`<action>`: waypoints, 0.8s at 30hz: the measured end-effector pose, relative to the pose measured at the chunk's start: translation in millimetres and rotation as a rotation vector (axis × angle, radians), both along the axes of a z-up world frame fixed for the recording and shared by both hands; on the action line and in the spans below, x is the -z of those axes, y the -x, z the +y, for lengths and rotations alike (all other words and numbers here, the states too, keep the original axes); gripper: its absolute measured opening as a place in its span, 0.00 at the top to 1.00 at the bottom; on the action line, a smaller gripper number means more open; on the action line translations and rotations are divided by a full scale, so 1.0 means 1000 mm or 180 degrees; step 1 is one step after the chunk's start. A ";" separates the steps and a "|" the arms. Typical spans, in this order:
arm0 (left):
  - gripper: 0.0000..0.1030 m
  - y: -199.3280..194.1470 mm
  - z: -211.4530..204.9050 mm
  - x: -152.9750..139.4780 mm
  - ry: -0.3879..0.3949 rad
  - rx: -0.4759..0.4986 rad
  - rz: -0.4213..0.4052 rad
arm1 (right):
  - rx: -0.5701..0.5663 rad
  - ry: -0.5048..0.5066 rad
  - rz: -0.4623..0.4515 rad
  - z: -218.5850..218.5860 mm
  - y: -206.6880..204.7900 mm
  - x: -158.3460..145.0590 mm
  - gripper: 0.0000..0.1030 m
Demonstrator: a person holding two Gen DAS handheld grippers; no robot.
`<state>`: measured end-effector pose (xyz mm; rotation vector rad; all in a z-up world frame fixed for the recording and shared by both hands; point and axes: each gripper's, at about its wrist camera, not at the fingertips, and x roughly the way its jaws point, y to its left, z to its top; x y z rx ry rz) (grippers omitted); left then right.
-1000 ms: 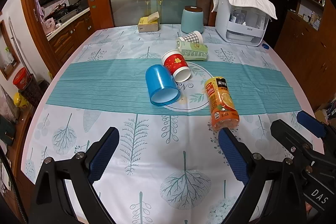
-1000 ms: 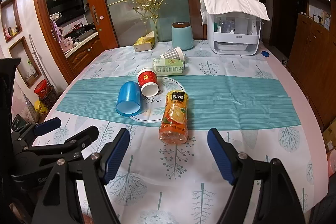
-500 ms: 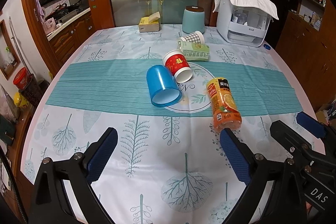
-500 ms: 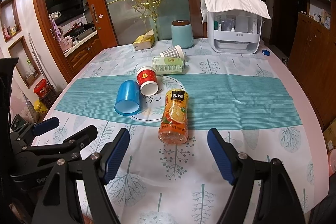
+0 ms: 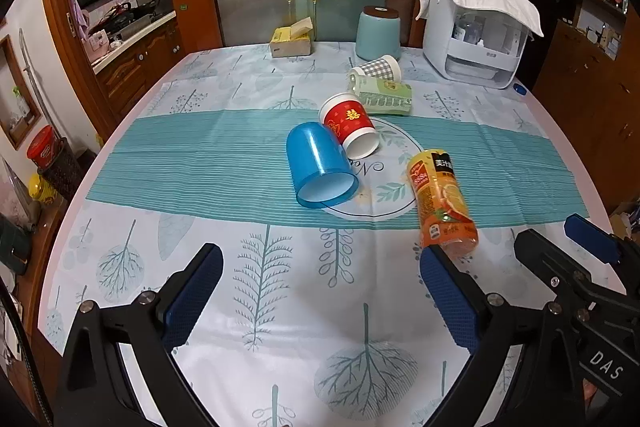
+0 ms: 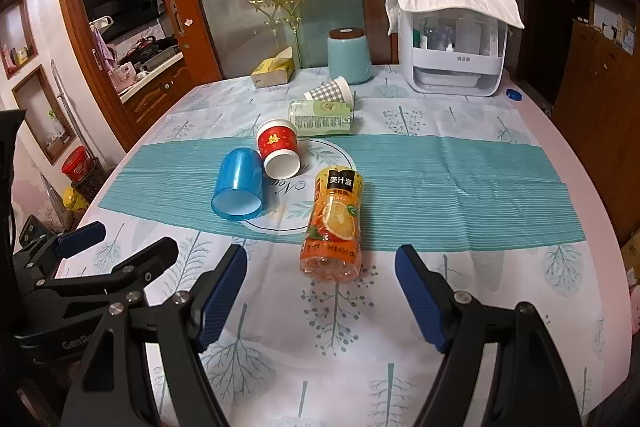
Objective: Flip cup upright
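A blue plastic cup (image 5: 320,167) lies on its side on the teal runner, mouth toward me; it also shows in the right wrist view (image 6: 239,183). A red paper cup (image 5: 350,127) (image 6: 278,149) lies on its side just behind it. A checked paper cup (image 5: 376,67) (image 6: 330,93) lies farther back. My left gripper (image 5: 320,291) is open and empty, near the table's front, short of the blue cup. My right gripper (image 6: 320,295) is open and empty, just short of the orange juice bottle (image 6: 334,225).
The juice bottle (image 5: 440,201) lies on its side right of the cups. A green packet (image 5: 386,99) lies by the checked cup. A teal canister (image 5: 378,33), a tissue box (image 5: 290,41) and a white dispenser (image 5: 476,35) stand at the back.
Both grippers have crept slightly forward toward the cups. Nothing on the table has moved.
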<state>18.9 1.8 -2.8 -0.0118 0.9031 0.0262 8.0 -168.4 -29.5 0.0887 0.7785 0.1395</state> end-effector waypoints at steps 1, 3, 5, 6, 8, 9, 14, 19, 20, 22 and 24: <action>0.05 -0.003 0.001 0.002 -0.0011 -0.0007 0.0001 | -0.0001 -0.0011 0.0009 0.000 -0.002 0.001 0.25; 0.05 -0.007 0.001 0.007 -0.0033 -0.0022 0.0004 | 0.0007 -0.0023 0.0035 0.000 -0.010 0.005 0.25; 0.05 -0.015 0.004 0.014 -0.0034 -0.0059 0.0042 | 0.0034 0.0002 0.0098 -0.001 -0.021 0.011 0.25; 0.05 -0.021 0.007 0.019 -0.0007 -0.0079 0.0086 | 0.0038 0.0008 0.0119 -0.001 -0.024 0.013 0.25; 0.05 -0.030 0.011 0.028 0.0051 -0.0110 0.0175 | 0.0057 0.0014 0.0183 -0.002 -0.036 0.019 0.25; 0.05 -0.033 0.014 0.033 0.0090 -0.0131 0.0217 | 0.0068 0.0008 0.0212 -0.003 -0.041 0.022 0.25; 0.05 -0.044 0.025 0.047 0.0203 -0.0194 0.0287 | 0.0094 -0.0107 0.0415 -0.008 -0.065 0.039 0.25; 0.05 -0.052 0.024 0.056 0.0205 -0.0169 0.0332 | 0.0093 -0.0162 0.0576 -0.008 -0.079 0.054 0.25; 0.05 -0.053 0.023 0.058 0.0201 -0.0158 0.0340 | 0.0090 -0.0163 0.0609 -0.007 -0.081 0.058 0.25; 0.05 -0.056 0.022 0.061 0.0194 -0.0135 0.0348 | 0.0085 -0.0162 0.0651 -0.005 -0.084 0.061 0.25; 0.05 -0.059 0.021 0.063 0.0189 -0.0114 0.0359 | 0.0083 -0.0164 0.0704 -0.004 -0.089 0.067 0.25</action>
